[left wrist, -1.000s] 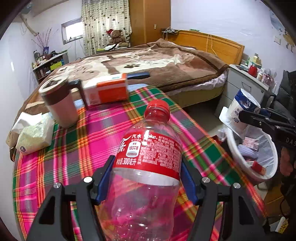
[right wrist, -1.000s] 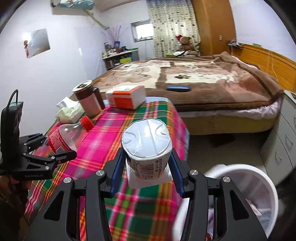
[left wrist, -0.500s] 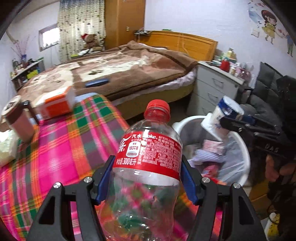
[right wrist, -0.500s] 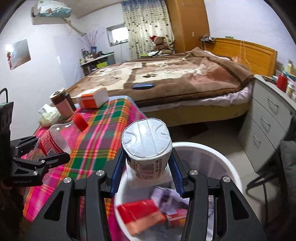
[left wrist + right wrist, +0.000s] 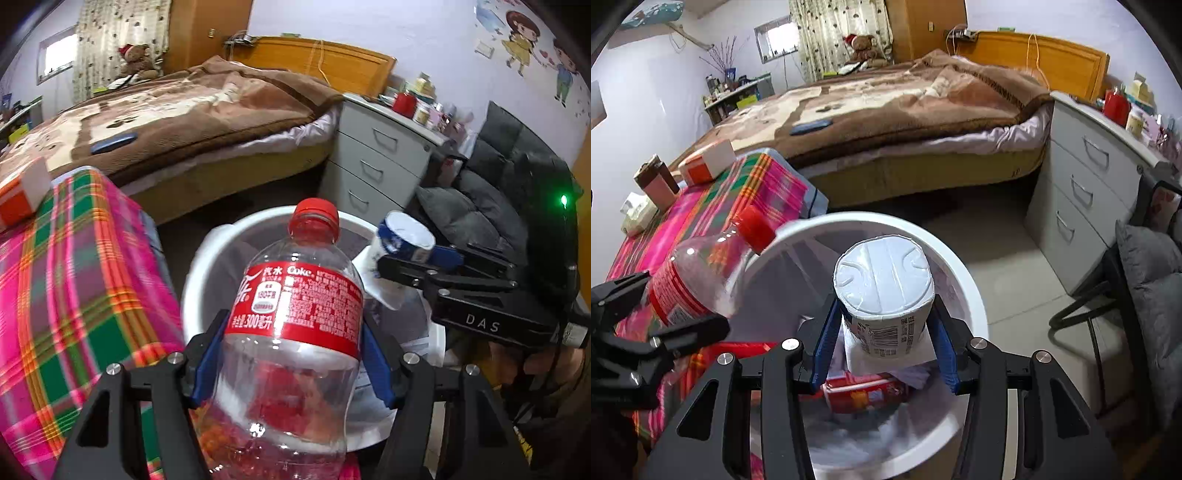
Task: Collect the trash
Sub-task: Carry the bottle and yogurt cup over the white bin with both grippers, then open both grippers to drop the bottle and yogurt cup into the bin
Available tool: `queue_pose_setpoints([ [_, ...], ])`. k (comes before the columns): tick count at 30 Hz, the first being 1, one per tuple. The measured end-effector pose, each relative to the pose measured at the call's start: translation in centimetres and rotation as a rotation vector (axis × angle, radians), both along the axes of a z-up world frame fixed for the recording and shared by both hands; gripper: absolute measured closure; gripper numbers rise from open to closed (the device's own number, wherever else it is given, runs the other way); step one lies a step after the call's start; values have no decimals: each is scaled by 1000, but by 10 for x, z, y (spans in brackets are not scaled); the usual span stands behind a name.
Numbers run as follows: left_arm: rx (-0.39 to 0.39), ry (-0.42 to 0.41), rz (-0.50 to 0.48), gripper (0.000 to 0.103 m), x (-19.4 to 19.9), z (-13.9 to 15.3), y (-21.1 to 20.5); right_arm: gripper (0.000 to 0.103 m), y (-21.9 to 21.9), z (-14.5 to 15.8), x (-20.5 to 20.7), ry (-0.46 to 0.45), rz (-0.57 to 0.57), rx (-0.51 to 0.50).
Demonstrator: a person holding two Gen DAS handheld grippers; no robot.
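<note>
My left gripper [image 5: 291, 354] is shut on an empty clear Coke bottle [image 5: 295, 332] with a red cap and label, held over the near rim of the white trash bin [image 5: 207, 266]. My right gripper [image 5: 884, 347] is shut on a white paper cup [image 5: 884, 295] with a sealed lid, held above the bin's opening [image 5: 960, 280]. The bottle [image 5: 698, 277] shows at the left of the right wrist view, and the cup [image 5: 400, 243] at the right of the left wrist view. Red wrappers [image 5: 864, 393] and papers lie in the bin.
The plaid-covered table [image 5: 74, 295] stands left of the bin, with an orange-white box [image 5: 709, 162], a brown cup [image 5: 657, 184] and a tissue pack [image 5: 637, 216]. A bed [image 5: 886, 99] lies behind, a grey drawer unit [image 5: 1082, 177] at right, and a dark chair [image 5: 498, 192].
Both grippers have moved right from over the table to above the bin, each with its item still held. The bottle and cup now hang over the bin's opening.
</note>
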State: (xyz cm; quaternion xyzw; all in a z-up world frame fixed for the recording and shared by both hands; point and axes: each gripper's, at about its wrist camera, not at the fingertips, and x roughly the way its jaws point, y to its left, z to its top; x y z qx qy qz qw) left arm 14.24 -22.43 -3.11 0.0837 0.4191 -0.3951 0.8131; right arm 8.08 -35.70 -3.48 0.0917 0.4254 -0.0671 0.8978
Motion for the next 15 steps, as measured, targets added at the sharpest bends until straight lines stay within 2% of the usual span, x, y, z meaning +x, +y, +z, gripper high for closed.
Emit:
queue_pose_setpoints([
  [4, 8, 10, 16, 32, 1, -3, -5, 53, -5, -6, 0, 35, 39, 36],
  [6, -8, 9, 13, 23, 1, 0, -5, 46, -4, -7, -2, 33, 43, 14],
  [7, -12, 1, 16, 23, 1, 1, -5, 41, -5, -7, -4, 27, 43, 9],
  [15, -23, -10, 40, 23, -1, 9, 6, 41, -16, 2, -15, -39, 11, 46],
])
